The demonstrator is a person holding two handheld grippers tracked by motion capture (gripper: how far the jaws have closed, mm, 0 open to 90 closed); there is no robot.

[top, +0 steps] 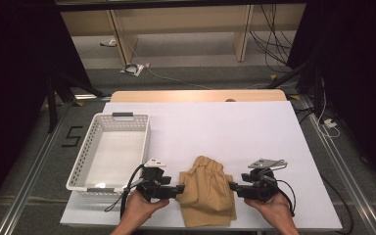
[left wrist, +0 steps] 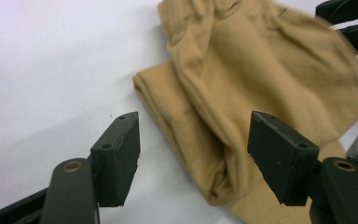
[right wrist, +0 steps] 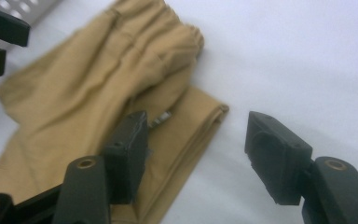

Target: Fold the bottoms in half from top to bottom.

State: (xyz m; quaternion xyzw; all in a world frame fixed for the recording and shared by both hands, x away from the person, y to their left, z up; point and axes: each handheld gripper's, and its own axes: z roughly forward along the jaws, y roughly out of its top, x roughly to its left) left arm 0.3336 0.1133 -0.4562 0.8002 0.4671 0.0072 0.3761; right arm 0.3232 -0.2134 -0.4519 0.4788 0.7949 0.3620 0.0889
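Observation:
A tan cloth garment (top: 206, 191) lies folded and rumpled on the white table sheet near the front edge. My left gripper (top: 180, 188) is at the garment's left edge, and its jaws stand open. In the left gripper view the garment's folded edge (left wrist: 261, 84) lies ahead of and between the pads (left wrist: 121, 144), which do not press on it. My right gripper (top: 232, 186) is at the garment's right edge, also open. In the right gripper view the garment (right wrist: 98, 93) lies beside and under the left pad (right wrist: 130, 149), and bare sheet shows between the jaws.
A white perforated plastic basket (top: 81, 161) stands on the sheet to the left of the left hand. The white sheet (top: 225, 127) stretches away behind the garment. Beyond the table's far edge are cables and wooden furniture legs on the floor.

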